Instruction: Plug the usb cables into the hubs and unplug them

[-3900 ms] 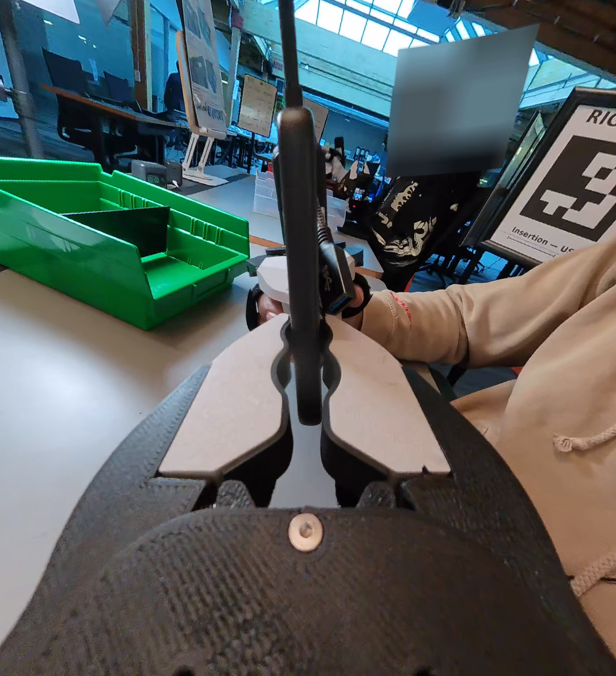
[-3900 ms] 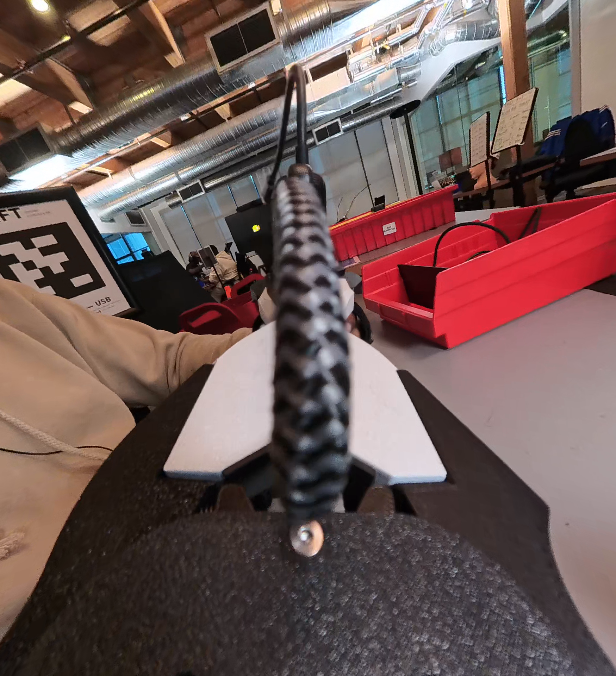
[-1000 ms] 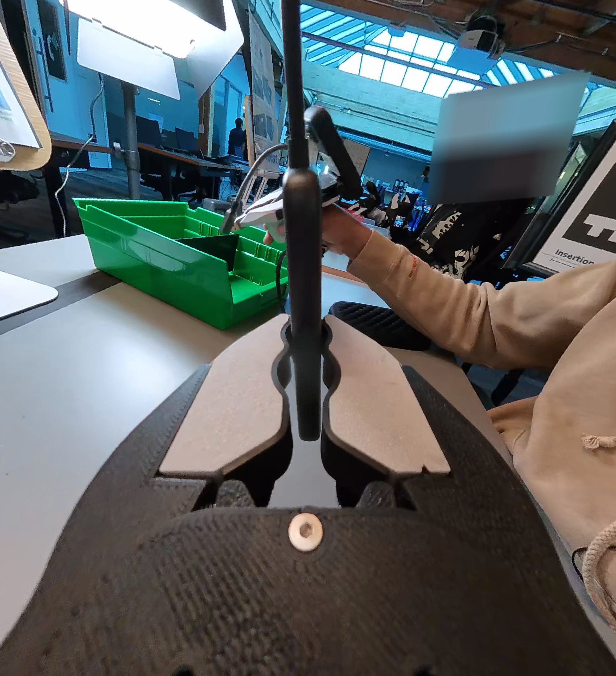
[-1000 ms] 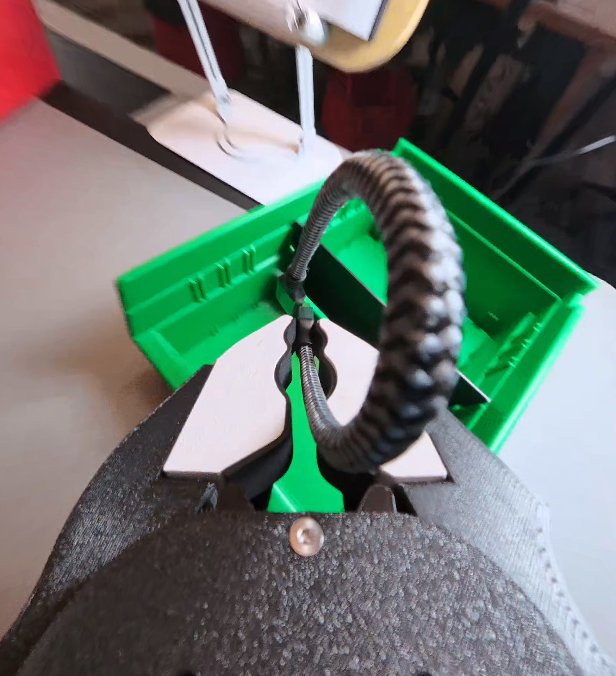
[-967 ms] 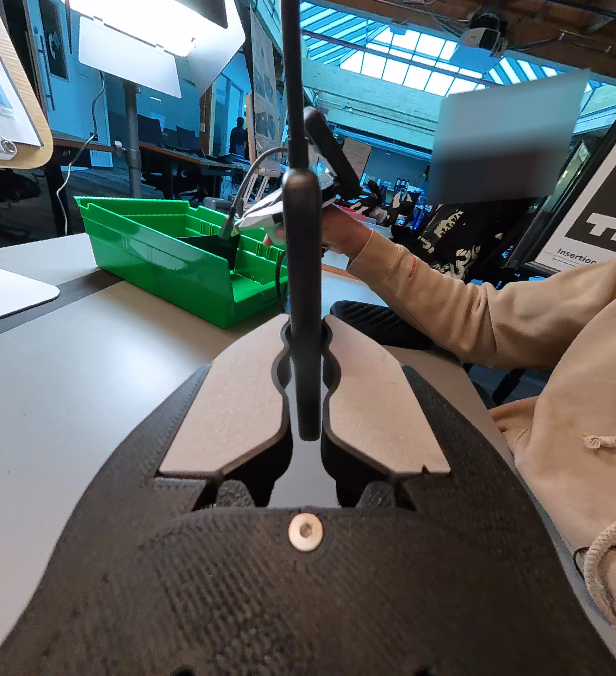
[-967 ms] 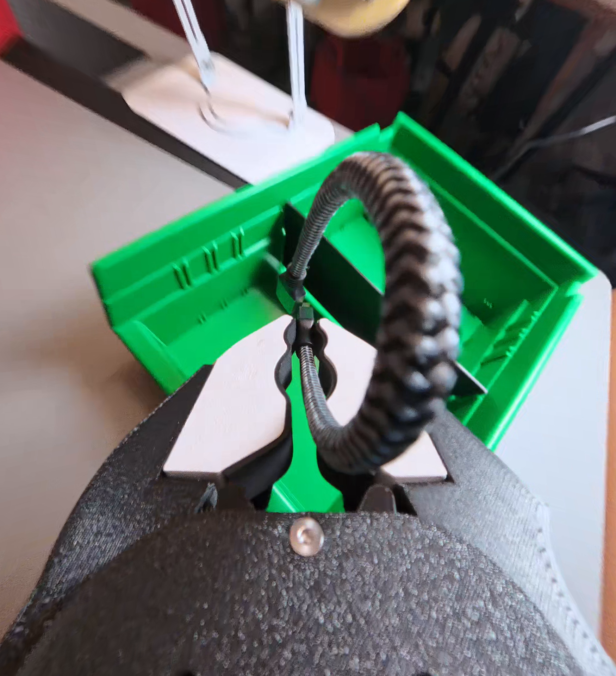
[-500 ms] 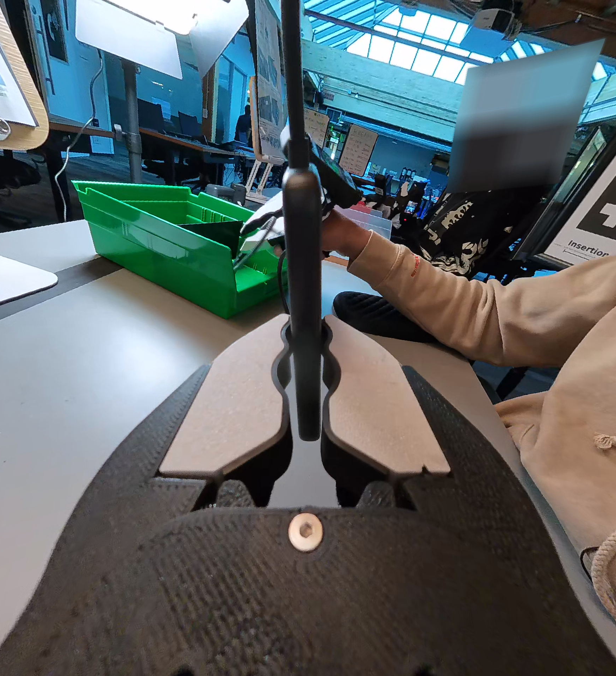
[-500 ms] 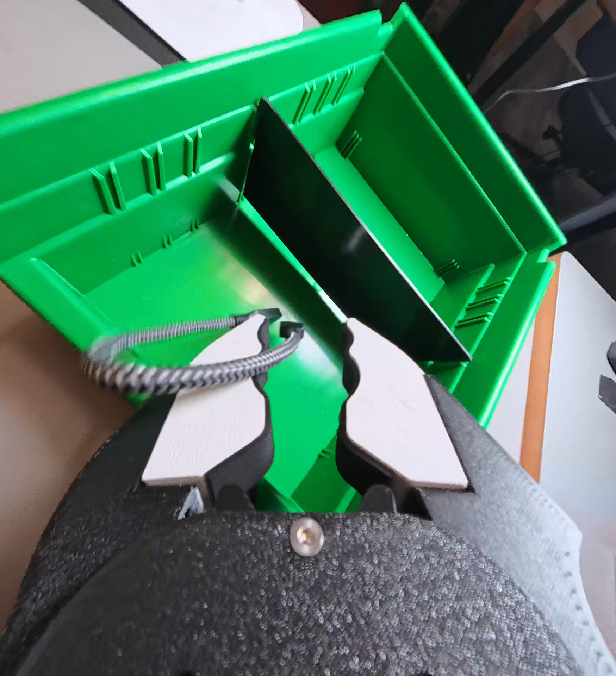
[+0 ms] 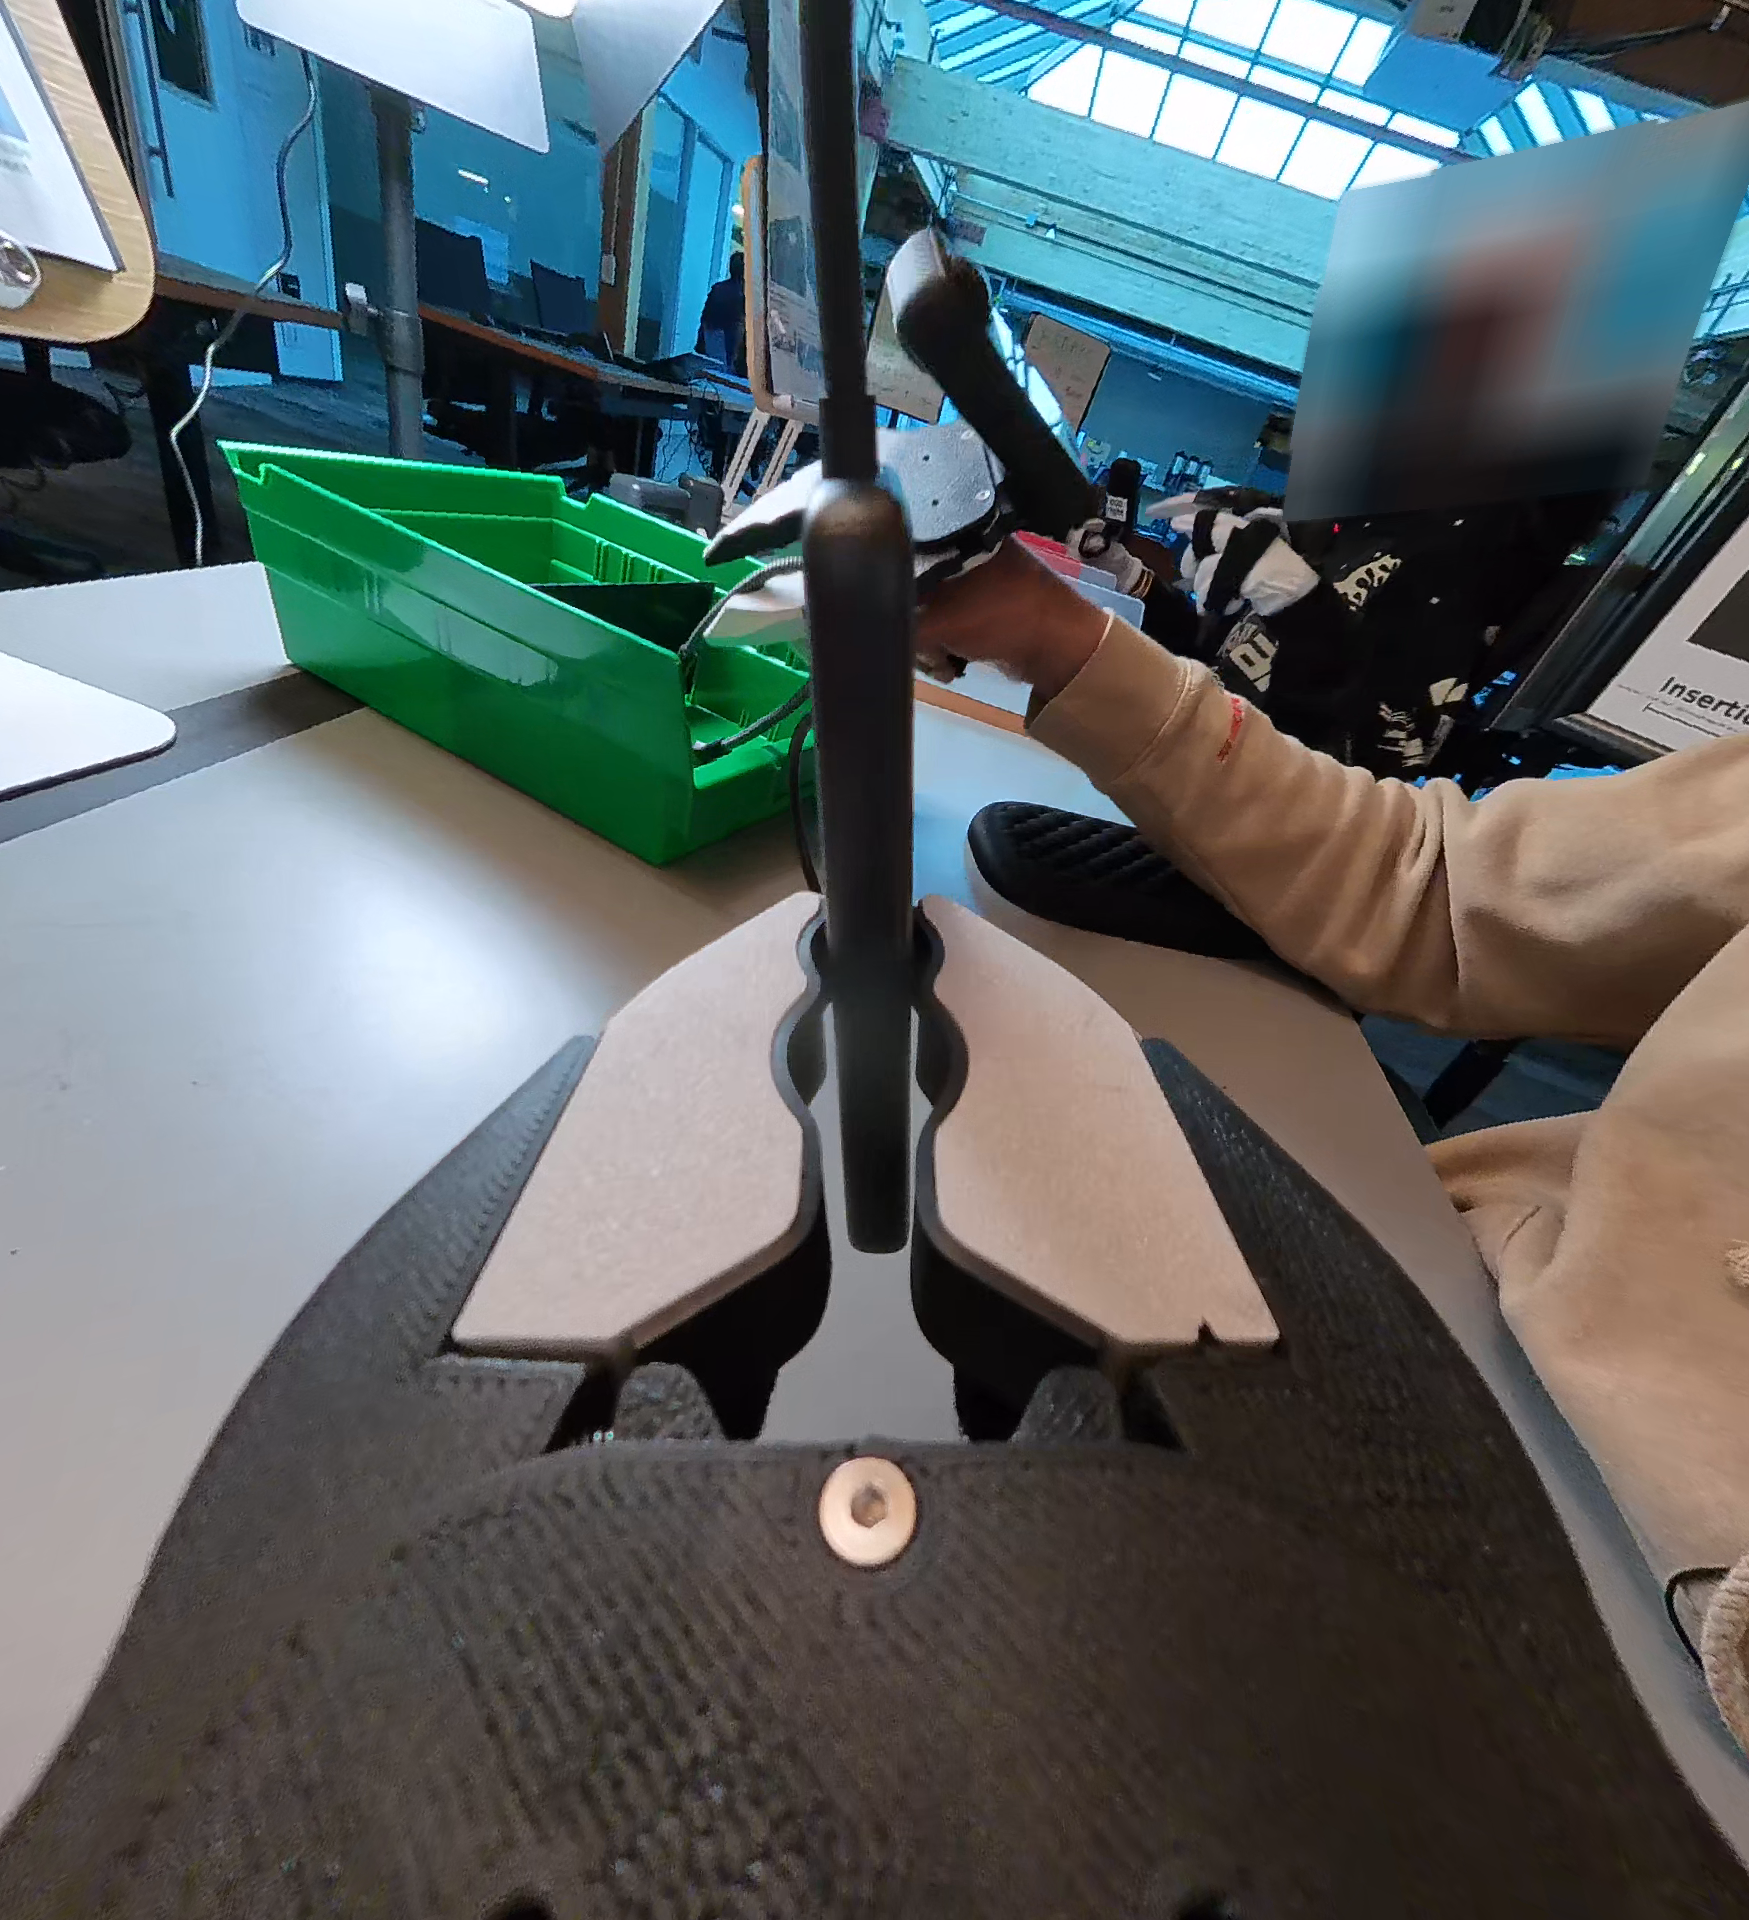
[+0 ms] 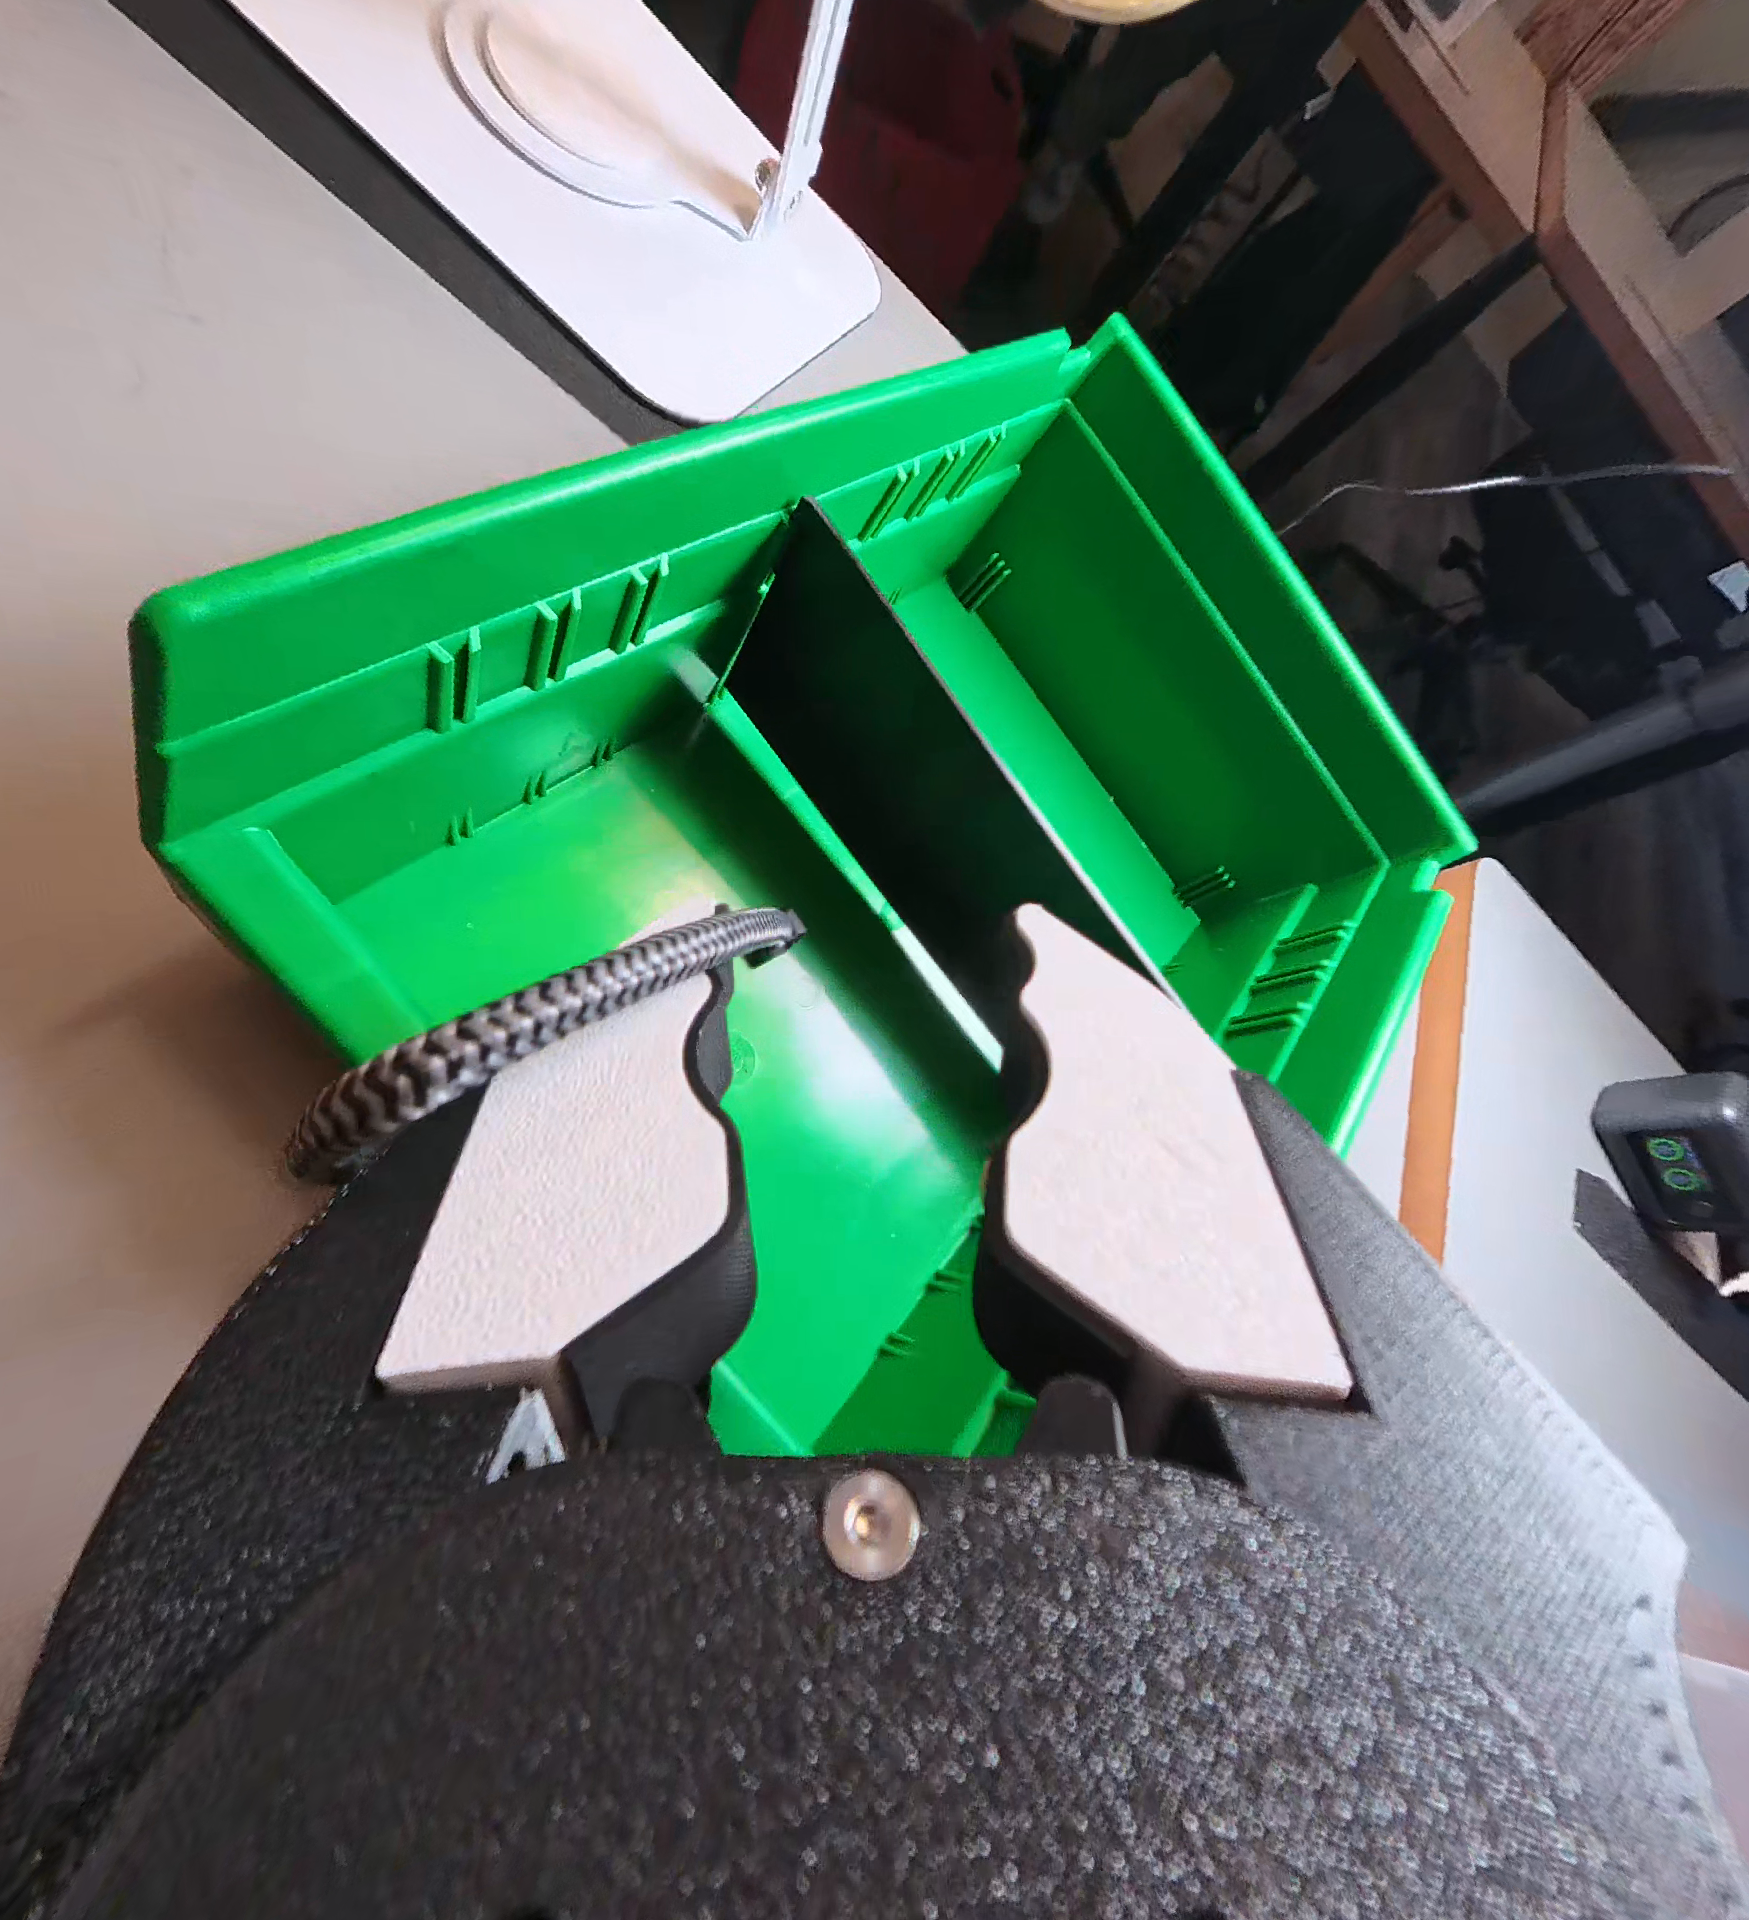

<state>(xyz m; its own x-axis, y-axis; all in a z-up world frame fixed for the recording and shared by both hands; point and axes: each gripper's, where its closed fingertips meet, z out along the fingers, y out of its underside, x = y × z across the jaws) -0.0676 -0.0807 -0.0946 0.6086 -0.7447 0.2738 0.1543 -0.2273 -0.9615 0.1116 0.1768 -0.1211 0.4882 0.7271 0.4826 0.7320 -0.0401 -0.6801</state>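
The right gripper [image 10: 875,1029], jaws spread and empty, hangs over a green plastic bin [image 10: 413,644] split by a black divider panel [image 10: 911,748]. A grey-and-black braided USB cable [image 10: 496,1023] drapes across its left finger [image 10: 579,1174] at ten o'clock, its tip just over the bin's near compartment. At twelve o'clock in the left wrist view, the left gripper [image 9: 870,997] clamps a slim dark hub [image 9: 865,831] upright above the grey table [image 9: 226,987]. The cable looks liable to snag on that finger and slide outside the bin rather than into it.
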